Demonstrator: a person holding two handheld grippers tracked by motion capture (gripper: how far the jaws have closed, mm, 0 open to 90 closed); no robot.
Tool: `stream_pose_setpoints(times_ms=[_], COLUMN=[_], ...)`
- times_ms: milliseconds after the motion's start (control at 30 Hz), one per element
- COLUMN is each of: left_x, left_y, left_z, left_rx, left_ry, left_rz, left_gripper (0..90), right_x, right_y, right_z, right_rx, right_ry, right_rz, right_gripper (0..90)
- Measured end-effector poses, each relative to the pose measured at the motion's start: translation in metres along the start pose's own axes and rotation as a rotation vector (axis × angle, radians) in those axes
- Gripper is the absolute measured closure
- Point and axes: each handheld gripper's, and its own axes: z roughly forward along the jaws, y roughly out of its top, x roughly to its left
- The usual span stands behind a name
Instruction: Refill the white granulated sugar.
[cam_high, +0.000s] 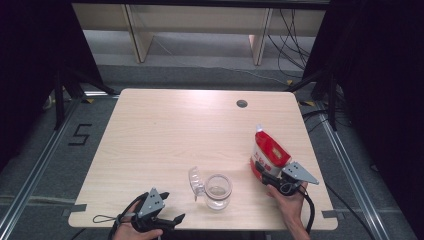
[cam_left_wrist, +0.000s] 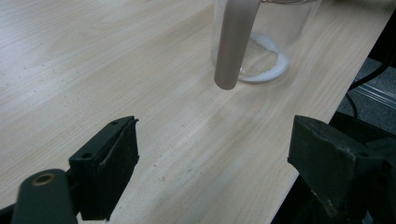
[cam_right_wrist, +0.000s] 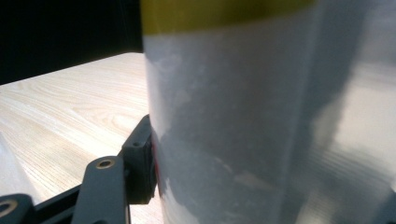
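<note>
Clamped in the right gripper (cam_high: 264, 172), a red-and-white bag (cam_high: 268, 152) stands beside the jar (cam_high: 218, 190) holding white powder; left gripper (cam_high: 167, 212) gapes.

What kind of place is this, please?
Probably a lab or recording studio rather than a home: the bare wooden table stands between black curtains, loose cables lie on the floor behind, and a "5" is taped on the floor.

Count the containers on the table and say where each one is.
2. A clear glass jar stands near the table's front edge, its lid open. A red and white bag stands to its right, clamped in the right gripper.
</note>
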Motion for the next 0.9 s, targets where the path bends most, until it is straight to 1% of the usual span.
stream_pose_setpoints(times_ms=[33,67,100,133,167,200,267,333,367,400,433,467,500,533,567,600,633,700,733,767,800,833,867,900], left_x=[0.0003,-0.0001,0.0003,0.0002,0.0011,0.0011,0.0002,0.0001,0.0001,0.0001,0.0002,0.0,0.0002,-0.0002,0.0001,0.0002,0.0005,0.0006,0.0011,0.0006,0.0011,0.0014,0.0007,0.0021], left_y=[0.0,-0.0001,0.0,-0.0001,0.0001,0.0001,-0.0001,0.0,0.0001,0.0002,0.0001,0.0001,-0.0001,0.0002,0.0003,0.0005,0.0007,0.0006,0.0007,0.0003,0.0003,0.0004,0.0003,0.0003], left_z=[-0.0001,-0.0001,-0.0007,-0.0001,-0.0005,-0.0006,-0.0005,-0.0004,-0.0005,-0.0007,-0.0008,-0.0005,0.0,-0.001,-0.0014,-0.0017,-0.0018,-0.0019,-0.0021,-0.0017,-0.0016,-0.0016,-0.0012,-0.0018], left_rx=[0.004,0.0,0.004,-0.006,-0.002,-0.001,0.004,0.004,0.003,0.003,0.003,-0.002,-0.012,-0.003,0.001,0.003,0.004,0.006,0.01,0.008,0.012,0.014,0.007,0.007], left_ry=[0.002,-0.001,0.0,-0.001,0.0,0.001,0.0,0.0,-0.001,-0.001,0.0,-0.001,0.001,0.003,0.003,-0.001,0.0,0.001,-0.003,0.0,-0.003,-0.002,0.002,0.003], left_rz=[0.004,0.001,0.007,0.002,0.013,0.013,0.007,0.007,0.007,0.007,0.008,0.001,0.003,0.002,0.011,0.013,0.018,0.017,0.025,0.022,0.027,0.027,0.015,0.029], left_gripper=[15.6,15.6,15.6,15.6,15.6,15.6,15.6,15.6,15.6,15.6,15.6,15.6,15.6,15.6,15.7,15.7,15.7,15.8,15.9,15.9,15.9,15.9,15.9,15.9], right_x=[-0.0003,0.0005,0.0003,0.0006,0.0005,-0.0009,-0.0005,-0.0012,0.0006,0.0003,0.0011,0.002,0.0006,0.0027,0.0027,0.0033,0.0025,0.0022,0.0019,0.0028,0.0027,0.003,0.0006,0.0011], right_y=[-0.0003,-0.0003,-0.0007,-0.0008,-0.0012,-0.0013,-0.0014,-0.0017,-0.0015,-0.0012,-0.0011,-0.0007,-0.0002,-0.0001,0.0001,0.0003,0.0006,0.001,0.0006,0.0004,0.0009,0.0017,0.0019,0.0025], right_z=[0.0005,0.0004,0.001,0.0013,0.0015,0.0024,0.0022,0.0025,0.0012,0.0014,0.0011,0.0002,0.0006,-0.0002,-0.0004,-0.0003,-0.0001,-0.0007,-0.0003,-0.0006,-0.0014,-0.0029,-0.0016,-0.0031], right_rx=[-0.004,0.008,0.012,0.014,0.013,-0.003,-0.008,-0.014,0.014,0.015,0.018,0.025,0.008,0.021,0.022,0.028,0.018,0.018,0.02,0.019,0.022,0.028,0.014,0.019], right_ry=[0.002,0.012,0.007,0.007,0.004,0.012,0.013,0.01,0.007,0.003,0.002,-0.009,-0.016,-0.004,-0.005,-0.014,-0.019,-0.016,-0.012,-0.025,-0.017,0.004,-0.02,-0.018], right_rz=[0.001,0.021,0.017,0.022,0.023,0.0,0.008,-0.001,0.027,0.018,0.025,0.021,-0.015,0.015,0.006,0.009,-0.009,-0.01,-0.01,0.005,0.008,0.022,-0.019,-0.003], right_gripper=[39.7,39.5,39.8,39.9,39.8,40.0,40.3,41.0,41.3,41.7,42.3,43.1,43.5,43.7,44.0,44.2,44.4,44.6,44.7,44.8,44.9,45.1,45.2,45.4])
